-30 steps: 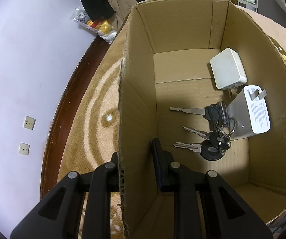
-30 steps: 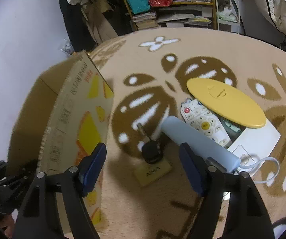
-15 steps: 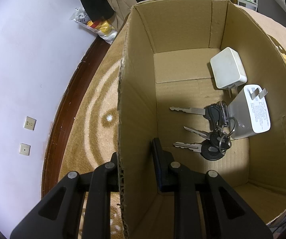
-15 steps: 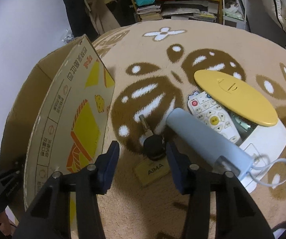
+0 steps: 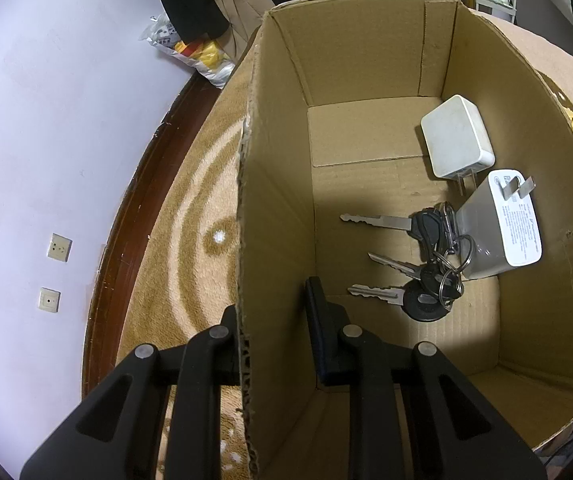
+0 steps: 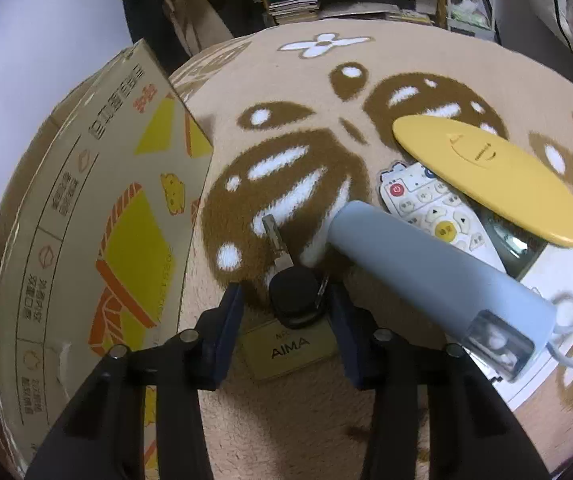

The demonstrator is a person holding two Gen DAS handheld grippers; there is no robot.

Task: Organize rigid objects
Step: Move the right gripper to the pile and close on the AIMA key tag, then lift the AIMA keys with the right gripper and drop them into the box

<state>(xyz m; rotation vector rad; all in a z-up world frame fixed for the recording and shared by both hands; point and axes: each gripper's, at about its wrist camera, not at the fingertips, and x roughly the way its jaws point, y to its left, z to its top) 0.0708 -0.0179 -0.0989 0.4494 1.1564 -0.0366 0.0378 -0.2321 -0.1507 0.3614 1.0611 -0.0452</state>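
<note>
With keys (image 5: 426, 264) and two chargers (image 5: 456, 138) boxed, my left gripper (image 5: 274, 332) pinches the carton wall (image 5: 274, 240) while my right gripper (image 6: 286, 312), jaws closing but not yet touching, brackets the tagged key (image 6: 292, 296) at lower centre; the remote (image 6: 434, 208) is left.

One box (image 5: 278, 184) holding two chargers (image 5: 456, 138) and three keys (image 5: 378, 222) (ringed together).

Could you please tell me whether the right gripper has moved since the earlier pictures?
Yes: the right gripper has come down onto the black-headed key, its jaws just closing around it.

The white remote (image 6: 434, 208) is partly hidden under the yellow lid (image 6: 490, 176) and the blue-grey cylinder (image 6: 434, 276).
</note>
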